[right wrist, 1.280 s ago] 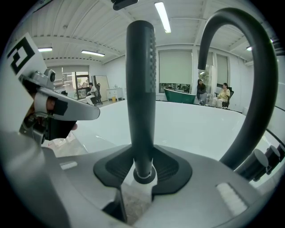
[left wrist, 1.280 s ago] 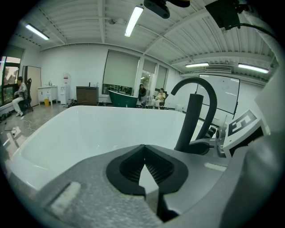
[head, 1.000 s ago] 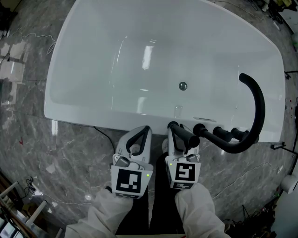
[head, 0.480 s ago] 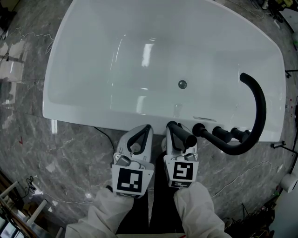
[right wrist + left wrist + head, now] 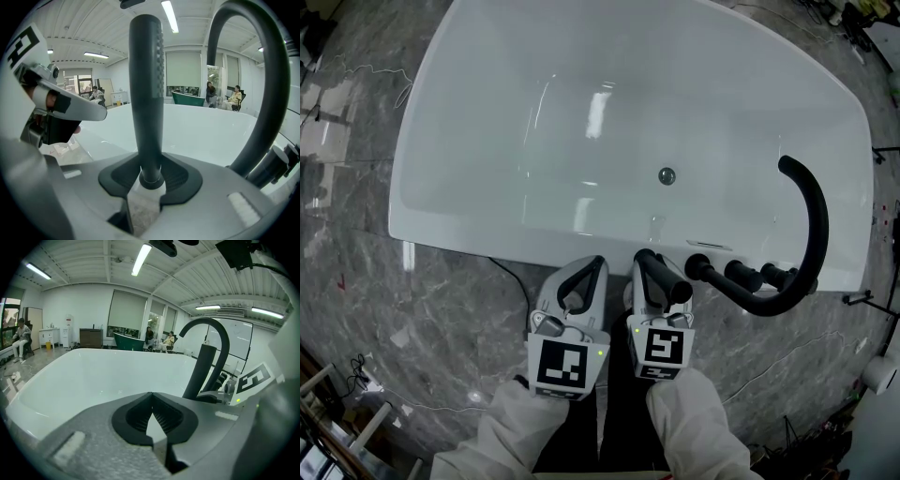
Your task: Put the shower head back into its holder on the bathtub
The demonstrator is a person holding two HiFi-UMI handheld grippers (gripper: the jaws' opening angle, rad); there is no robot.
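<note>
The black stick-shaped shower head [image 5: 666,273] stands between the jaws of my right gripper [image 5: 657,281], which is shut on its handle just in front of the white bathtub's near rim [image 5: 487,234]. In the right gripper view the shower head [image 5: 146,93] rises upright from the right gripper [image 5: 151,180], its pads pressing on both sides of the lower end. Beside it on the left, my left gripper [image 5: 586,274] is shut with nothing in it. In the left gripper view, the tips of the left gripper [image 5: 151,401] meet over the tub rim.
A black arched faucet spout [image 5: 814,216] and a row of black knobs [image 5: 741,274] sit on the tub rim right of the right gripper. The drain [image 5: 667,175] lies in the tub floor. A thin cable [image 5: 508,270] crosses the grey marble floor.
</note>
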